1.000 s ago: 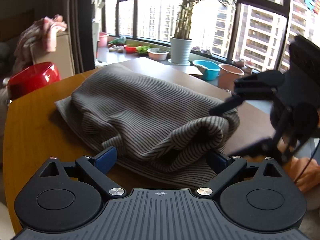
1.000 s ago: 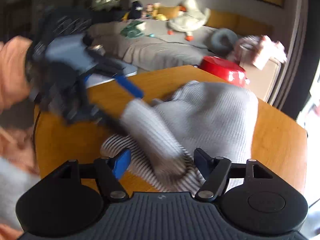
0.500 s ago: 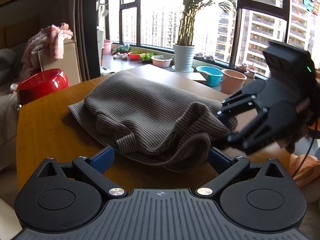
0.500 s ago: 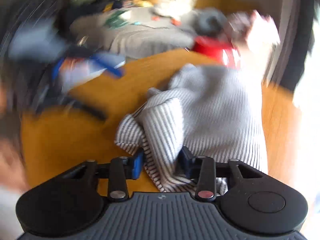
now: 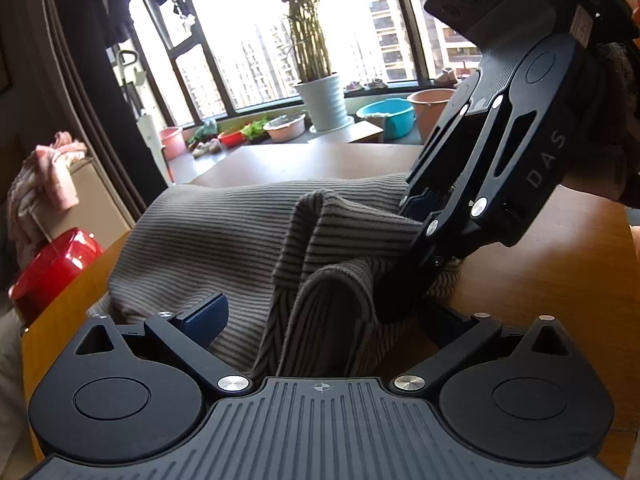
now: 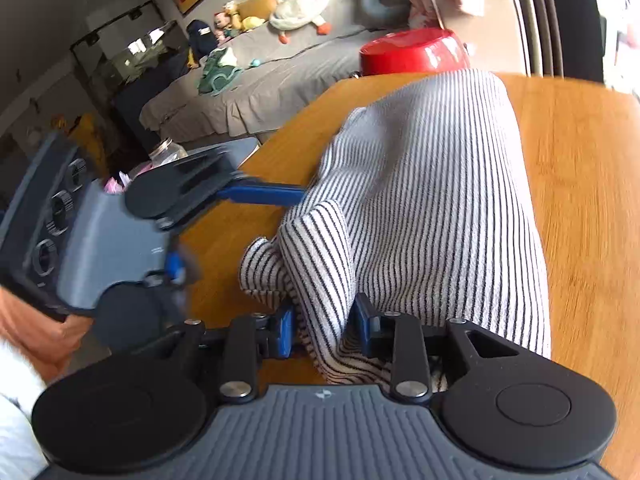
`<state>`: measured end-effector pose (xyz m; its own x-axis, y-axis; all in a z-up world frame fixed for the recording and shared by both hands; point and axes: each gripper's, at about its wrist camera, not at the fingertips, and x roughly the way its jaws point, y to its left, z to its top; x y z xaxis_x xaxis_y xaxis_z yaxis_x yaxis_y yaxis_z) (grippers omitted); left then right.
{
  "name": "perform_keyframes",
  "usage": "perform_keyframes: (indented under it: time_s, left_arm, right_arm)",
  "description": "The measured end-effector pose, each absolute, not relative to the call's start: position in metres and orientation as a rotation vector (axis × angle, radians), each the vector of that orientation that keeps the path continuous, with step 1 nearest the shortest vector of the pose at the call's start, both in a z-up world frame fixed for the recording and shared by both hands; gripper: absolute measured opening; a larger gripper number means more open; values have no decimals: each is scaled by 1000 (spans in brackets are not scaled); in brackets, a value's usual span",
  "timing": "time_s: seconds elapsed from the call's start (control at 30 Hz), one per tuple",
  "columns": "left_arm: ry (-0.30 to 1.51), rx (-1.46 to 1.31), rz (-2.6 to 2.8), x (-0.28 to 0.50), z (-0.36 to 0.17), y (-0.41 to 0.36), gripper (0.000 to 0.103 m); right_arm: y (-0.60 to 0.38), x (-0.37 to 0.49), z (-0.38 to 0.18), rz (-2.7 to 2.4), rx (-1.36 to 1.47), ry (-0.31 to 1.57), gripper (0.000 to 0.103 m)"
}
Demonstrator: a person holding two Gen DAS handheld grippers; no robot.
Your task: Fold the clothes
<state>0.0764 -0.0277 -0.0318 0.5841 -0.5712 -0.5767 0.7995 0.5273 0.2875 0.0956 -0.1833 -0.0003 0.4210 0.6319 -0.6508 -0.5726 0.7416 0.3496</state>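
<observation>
- The left gripper [image 5: 320, 320], black with blue pads, stands wide, its jaws spread to either side of a raised fold of the grey-and-white striped knit garment [image 5: 248, 236]; the fold sits between the pads, but neither pad presses on it.
- The striped garment lies bunched on the round wooden table [image 6: 580, 168], and its long axis runs away from both cameras toward the far table edge, beside the shiny red bowl [image 6: 412, 50].
- From the left gripper the cloth lies straight ahead and slightly below, with the near hem already inside its span.
- Further right, the right gripper [image 6: 324, 330] has its blue pads narrowed onto a gathered ridge of the same near hem; the jaws are closing with the cloth pinched between them.
- In the left wrist view the right gripper comes in from the upper right and bites the garment just beside the fold that the left one straddles.
- Both tools are at the same near end, close together; the right is already on the cloth, so the left one's closing on its own fold looks like the step on which the coming lift depends.
</observation>
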Motion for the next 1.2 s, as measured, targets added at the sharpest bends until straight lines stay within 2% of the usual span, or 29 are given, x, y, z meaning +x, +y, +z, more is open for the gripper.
perform_keyframes:
  time_s: [0.03,0.07,0.1,0.13,0.17,0.2,0.27,0.37,0.57,0.63,0.7,0.77,0.83,0.9,1.0,1.1,1.2]
  left_arm:
    - [445,566,-874,77,-34,-31,78]
    - [460,562,-894,77,-37,-34,66]
    - [466,554,-890,77,-38,-35,62]
    - [468,525,-889,78,-39,-32,60]
    - [495,471,-899,83,-37,-28,58]
    - [535,389,-909,90,-34,-22,55]
    - [632,185,-931,111,-28,-4,51]
    - [739,-57,-944,138,-25,19,50]
    - [819,-221,-933,157,-33,37,50]
    - [830,-250,-917,160,-32,42,50]
    - [837,-210,-883,158,-28,45,51]
    - [819,-167,-877,147,-14,54,58]
    - [784,-156,-854,138,2,65,80]
    - [734,-175,-814,133,19,77,85]
    - [682,-202,-747,144,30,81,80]
    - [719,-202,-740,165,17,68,63]
    - [796,-201,-757,185,-6,48,57]
  right_arm:
    - [-185,91,5,750,47,826,31]
    - [-192,84,14,745,20,787,33]
    - [-200,77,22,738,-4,746,35]
    - [-213,68,32,721,-23,694,39]
    - [-224,60,41,678,-60,631,54]
    - [-234,50,49,622,-125,560,62]
    - [-244,29,55,539,-285,455,68]
    - [-240,7,44,536,-452,409,77]
    - [-182,-4,-17,494,-882,215,83]
    - [-164,6,-36,496,-954,231,55]
    - [-156,15,-34,521,-891,312,39]
    - [-157,14,-26,526,-835,357,35]
    - [-159,6,-20,530,-798,386,33]
    - [-158,-8,-11,556,-771,426,31]
    - [-153,-32,6,613,-746,478,29]
    - [-156,-54,46,670,-686,495,28]
    - [-163,-65,94,684,-647,475,28]
